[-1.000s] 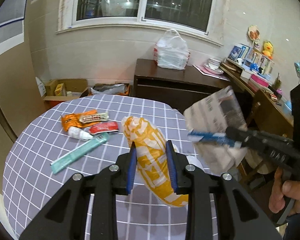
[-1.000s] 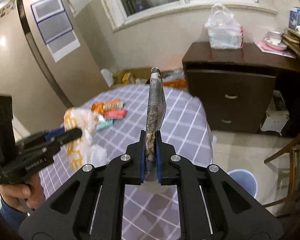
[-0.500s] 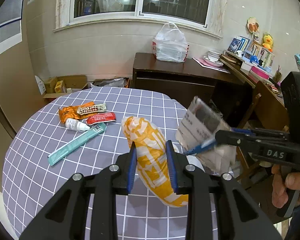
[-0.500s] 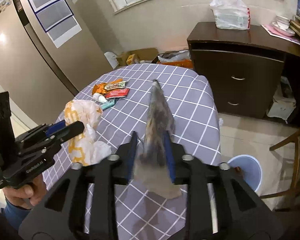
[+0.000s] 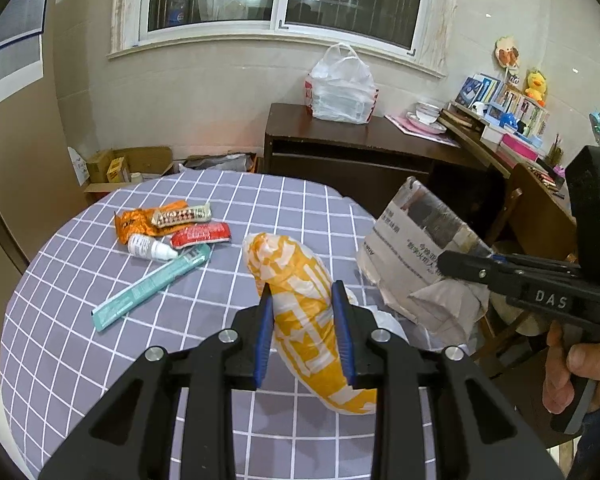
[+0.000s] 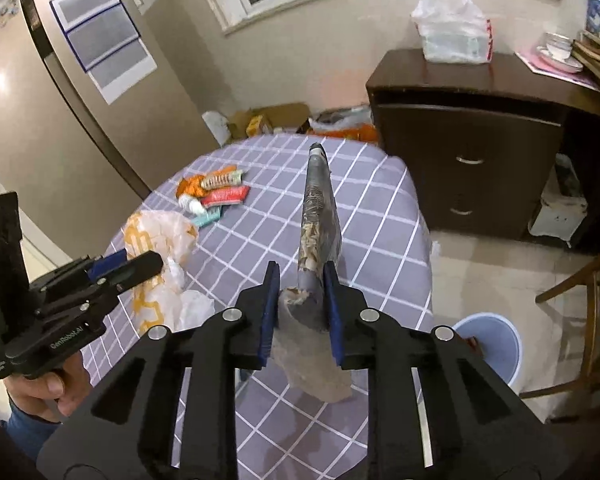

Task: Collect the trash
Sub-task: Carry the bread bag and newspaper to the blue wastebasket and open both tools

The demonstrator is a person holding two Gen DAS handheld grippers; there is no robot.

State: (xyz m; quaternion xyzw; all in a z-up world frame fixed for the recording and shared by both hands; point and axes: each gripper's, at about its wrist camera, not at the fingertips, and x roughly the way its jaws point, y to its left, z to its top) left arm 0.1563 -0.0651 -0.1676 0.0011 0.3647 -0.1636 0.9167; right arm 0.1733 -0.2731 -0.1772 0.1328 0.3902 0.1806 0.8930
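My left gripper [image 5: 303, 300] is shut on a yellow and white plastic bag [image 5: 300, 280] and holds it above the checked table [image 5: 80, 280]; the bag also shows in the right wrist view [image 6: 156, 240]. My right gripper [image 6: 300, 280] has its jaws parted around a folded newspaper packet [image 6: 318, 216], which sits loosely between them, over the table's right edge. The packet also shows in the left wrist view [image 5: 420, 240]. More trash lies on the table: an orange wrapper [image 5: 134, 222], a snack bar [image 5: 182, 214], a red packet [image 5: 200, 234], a small white bottle [image 5: 148, 247] and a teal tube box [image 5: 152, 282].
A light blue bin [image 6: 496, 344] stands on the floor right of the table. A dark wooden cabinet [image 6: 468, 140] with a white plastic bag [image 6: 450, 24] on it stands behind. A wooden chair [image 6: 580, 292] is at the right. Cardboard boxes [image 5: 128, 164] sit by the wall.
My right gripper has opened its jaws around the newspaper packet, which has slid lower between them, and it has tilted down over the table's right edge. The left gripper holds still.
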